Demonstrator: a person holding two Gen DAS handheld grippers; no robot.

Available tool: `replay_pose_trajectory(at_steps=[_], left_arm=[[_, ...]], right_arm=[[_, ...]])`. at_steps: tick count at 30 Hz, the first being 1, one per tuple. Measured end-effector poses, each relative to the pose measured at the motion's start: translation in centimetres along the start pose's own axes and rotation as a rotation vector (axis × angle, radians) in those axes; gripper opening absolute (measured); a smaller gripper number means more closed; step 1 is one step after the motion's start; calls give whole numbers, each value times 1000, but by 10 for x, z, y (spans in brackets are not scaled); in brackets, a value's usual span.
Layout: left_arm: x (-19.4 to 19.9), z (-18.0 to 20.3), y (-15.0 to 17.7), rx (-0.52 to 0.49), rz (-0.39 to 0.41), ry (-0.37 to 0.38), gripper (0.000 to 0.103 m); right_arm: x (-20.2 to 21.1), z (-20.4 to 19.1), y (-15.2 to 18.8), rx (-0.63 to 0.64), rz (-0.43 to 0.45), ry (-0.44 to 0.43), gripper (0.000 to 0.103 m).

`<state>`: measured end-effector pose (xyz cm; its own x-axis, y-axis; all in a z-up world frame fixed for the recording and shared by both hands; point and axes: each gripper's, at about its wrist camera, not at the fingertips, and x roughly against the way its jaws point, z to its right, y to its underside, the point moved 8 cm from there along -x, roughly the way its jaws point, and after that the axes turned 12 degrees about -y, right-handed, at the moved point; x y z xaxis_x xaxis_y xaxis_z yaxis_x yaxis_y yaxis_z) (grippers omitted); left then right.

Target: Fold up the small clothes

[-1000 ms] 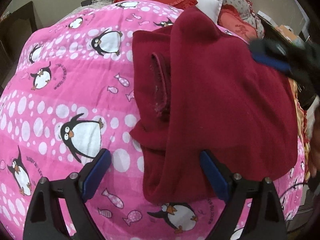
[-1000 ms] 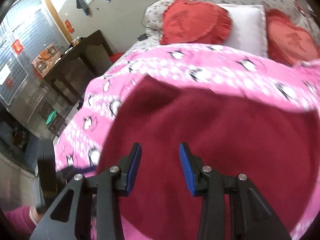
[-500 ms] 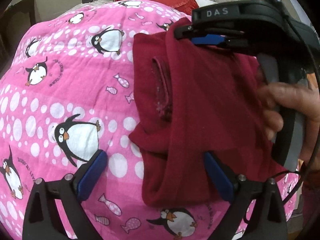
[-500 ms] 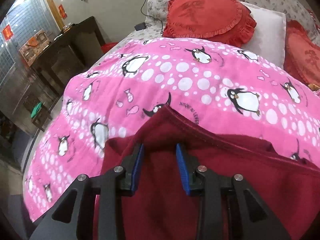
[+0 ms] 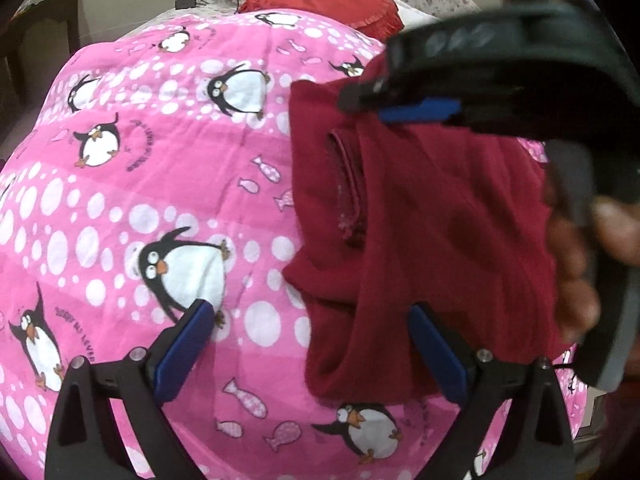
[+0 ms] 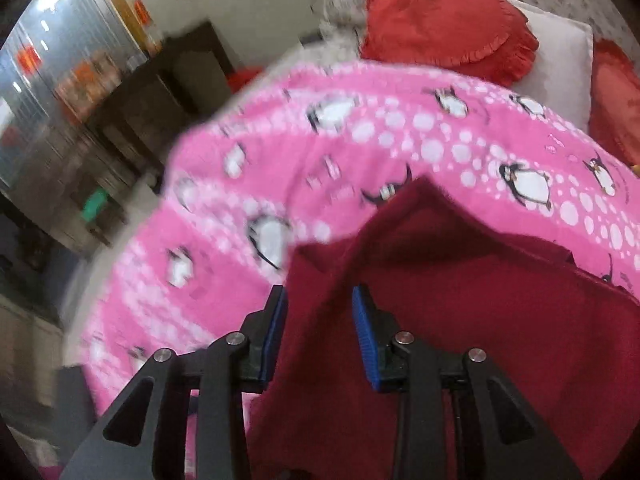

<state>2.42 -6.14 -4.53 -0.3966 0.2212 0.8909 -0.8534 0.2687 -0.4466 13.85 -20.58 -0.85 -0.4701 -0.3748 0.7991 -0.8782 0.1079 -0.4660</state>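
Note:
A dark red garment lies partly folded on a pink penguin-print blanket. My left gripper is wide open just above the garment's near edge, empty. My right gripper is partly open over the garment, its fingers straddling a raised fold of red cloth; no firm grip shows. In the left wrist view the right gripper reaches across the garment's far top edge, with the person's hand behind it.
Red heart-shaped cushions and a white pillow lie at the head of the bed. A dark wooden table stands beside the bed on the left. The blanket's edge drops off at the left.
The right gripper has swung from over the garment's right side to its far top edge and lifted a fold of cloth. The left gripper has stayed open and nearly still.

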Motion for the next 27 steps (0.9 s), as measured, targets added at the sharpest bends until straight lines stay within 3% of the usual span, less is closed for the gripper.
replay_pose_trajectory(at_steps=[1, 3, 8, 11, 14, 19, 23, 27], left_arm=[[2, -3, -1, 1, 6, 2, 100], [7, -8, -3, 7, 18, 12, 100], [14, -19, -9, 39, 40, 40, 100], [13, -23, -12, 65, 34, 48, 100], [13, -25, -17, 58, 32, 47, 100], [17, -13, -17, 28, 45, 48, 100], [12, 1, -16, 36, 34, 43, 100], [0, 4, -11, 22, 6, 22, 100]], right_arm=[[-4, 4, 2, -11, -3, 2, 11], [-4, 9, 1, -34, 26, -8, 0], [12, -5, -5, 0, 96, -80, 0], [6, -18, -11, 48, 89, -76, 0], [-14, -5, -5, -4, 50, -79, 0], [11, 4, 1, -69, 117, -192, 0], [41, 14, -1, -22, 181, -111, 0], [49, 46, 2, -69, 177, -25, 0]])
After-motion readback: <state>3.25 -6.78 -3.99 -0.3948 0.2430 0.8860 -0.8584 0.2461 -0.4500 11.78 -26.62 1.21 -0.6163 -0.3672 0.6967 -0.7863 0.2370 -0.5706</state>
